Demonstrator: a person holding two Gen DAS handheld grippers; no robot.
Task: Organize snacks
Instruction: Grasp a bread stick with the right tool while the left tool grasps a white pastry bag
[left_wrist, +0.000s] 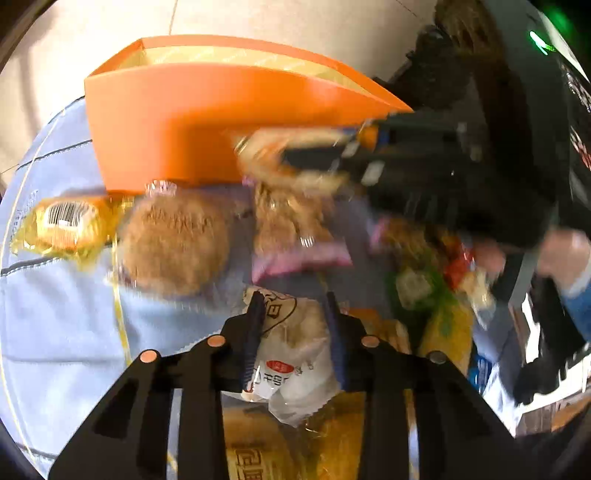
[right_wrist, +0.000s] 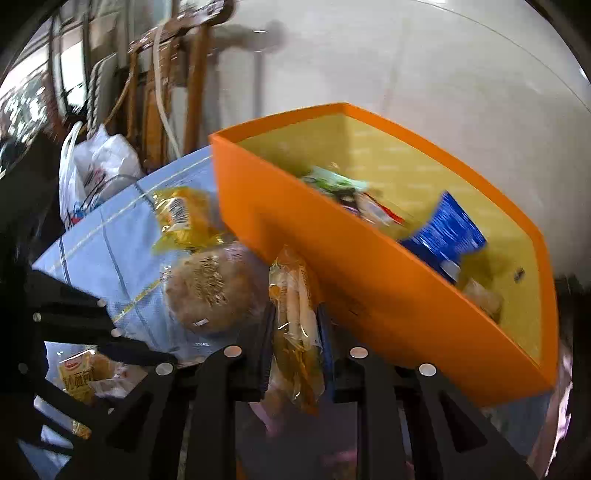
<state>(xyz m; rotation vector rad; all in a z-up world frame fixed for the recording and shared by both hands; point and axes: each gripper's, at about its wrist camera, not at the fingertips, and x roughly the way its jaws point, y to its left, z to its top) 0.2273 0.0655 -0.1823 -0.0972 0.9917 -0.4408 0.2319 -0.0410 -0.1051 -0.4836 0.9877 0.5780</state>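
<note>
The left claw is clamped on a white bread packet with red and brown print, pinched between its two fingers and hanging a little below them. Just ahead of it on the blue cloth of the tabletop lie a round brown bun in clear wrap, a pink-edged packet and, further left, a yellow packet showing a barcode. To its right is a blurred heap of green and red wrappers. Beyond them stands the orange box.

The right claw is closed on a clear yellow-trimmed packet of long pale bread sticks, held upright between the fingers, right against the near wall of the orange box. Inside the box, ahead and right, lie a blue packet and a green one. Left of the claw sit the round bun and, past it, the yellow barcode packet; a white plastic bag is further off.
</note>
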